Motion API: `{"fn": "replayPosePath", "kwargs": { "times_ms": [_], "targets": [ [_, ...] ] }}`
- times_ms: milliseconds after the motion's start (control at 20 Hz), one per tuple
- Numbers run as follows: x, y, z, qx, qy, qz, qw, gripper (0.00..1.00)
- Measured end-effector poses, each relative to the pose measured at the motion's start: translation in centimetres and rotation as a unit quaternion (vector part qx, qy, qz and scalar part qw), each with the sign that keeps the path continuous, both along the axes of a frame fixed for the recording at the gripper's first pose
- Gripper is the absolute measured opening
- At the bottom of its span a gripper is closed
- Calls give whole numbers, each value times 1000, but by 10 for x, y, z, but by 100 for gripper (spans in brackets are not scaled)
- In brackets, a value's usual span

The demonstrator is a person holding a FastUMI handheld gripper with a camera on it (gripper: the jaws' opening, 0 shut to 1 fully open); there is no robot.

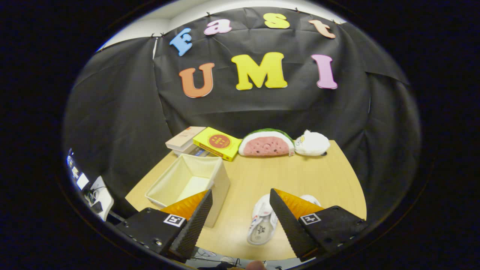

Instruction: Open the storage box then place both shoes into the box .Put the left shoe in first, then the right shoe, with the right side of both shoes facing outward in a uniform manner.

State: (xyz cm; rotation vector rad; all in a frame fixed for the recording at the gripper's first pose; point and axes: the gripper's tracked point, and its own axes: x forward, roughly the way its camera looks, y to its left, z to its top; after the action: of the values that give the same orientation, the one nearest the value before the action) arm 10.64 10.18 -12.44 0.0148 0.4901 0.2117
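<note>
I hang above a pale wooden tabletop (300, 176) that runs back to the black cloth wall. The largest thing on it is the open cream fabric storage box (189, 180), square-mouthed and soft-walled, with nothing inside; it stands just ahead of my left finger, whose tip overlaps its near right corner in my view, though I cannot tell whether we touch. My gripper (240, 197) has its jaws wide apart and holds nothing between them. At the far edge of the table lies a plush watermelon slice (266, 143), pink-faced with a green rind, and touching its right end a small white plush toy (312, 143). To the left of the melon a flat yellow box with a red round mark (217, 143) leans against a short stack of books (185, 140) with a pale tan cover on top, all of it beyond the storage box. The smallest things are the shoes: one small white shoe (262, 223) lies on the bare wood in the gap between my fingers, close against the inner edge of my right one, its opening turned up. A second white shoe (311, 198) peeps out from behind my right fingertip, mostly hidden. Both lie to the right of the storage box, outside it
</note>
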Motion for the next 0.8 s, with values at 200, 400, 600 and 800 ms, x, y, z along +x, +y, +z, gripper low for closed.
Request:
{"fn": "replayPosePath", "kwargs": {
  "times_ms": [200, 400, 600, 800],
  "targets": [
    [0, -47, -61, -34, 67, -17, 997, 95],
    [7, -62, -129, -52, 147, -16, 988, 95],
    [28, -65, -173, -50, 207, -11, 977, 95],
    [46, -68, -207, -57, 252, -10, 966, 95]
  ]
}}
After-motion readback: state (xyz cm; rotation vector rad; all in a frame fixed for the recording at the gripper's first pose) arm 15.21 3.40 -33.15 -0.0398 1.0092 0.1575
